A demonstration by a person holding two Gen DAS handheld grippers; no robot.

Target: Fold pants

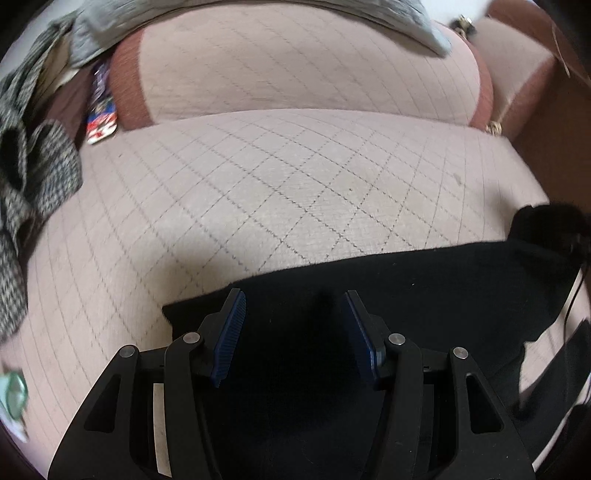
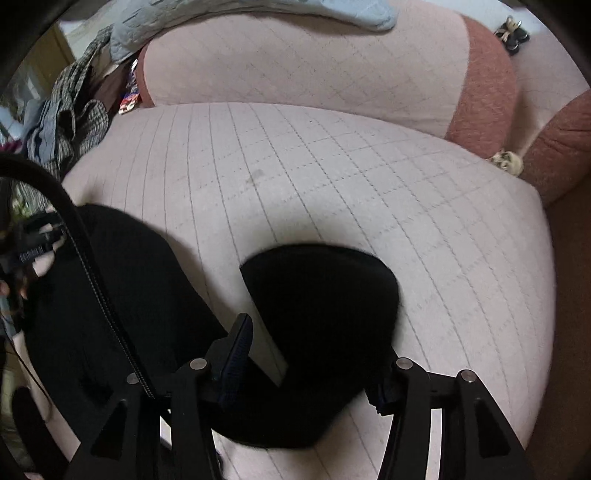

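The black pants (image 1: 406,288) lie on the pink quilted sofa seat (image 1: 258,184). In the left wrist view my left gripper (image 1: 295,306) hovers over the pants with its blue-padded jaws wide apart and nothing between them. In the right wrist view a rounded fold of the pants (image 2: 321,306) fills the space between the jaws of my right gripper (image 2: 314,354). The jaws stand wide apart and the right fingertip is hidden behind the cloth. More of the black pants (image 2: 129,295) spreads to the left.
The sofa backrest (image 1: 295,70) rises behind the seat with a grey-blue blanket (image 1: 369,14) on top. A checked garment (image 1: 33,155) is heaped at the left. A colourful packet (image 1: 101,122) sits in the gap. The sofa armrest (image 2: 561,140) is at the right.
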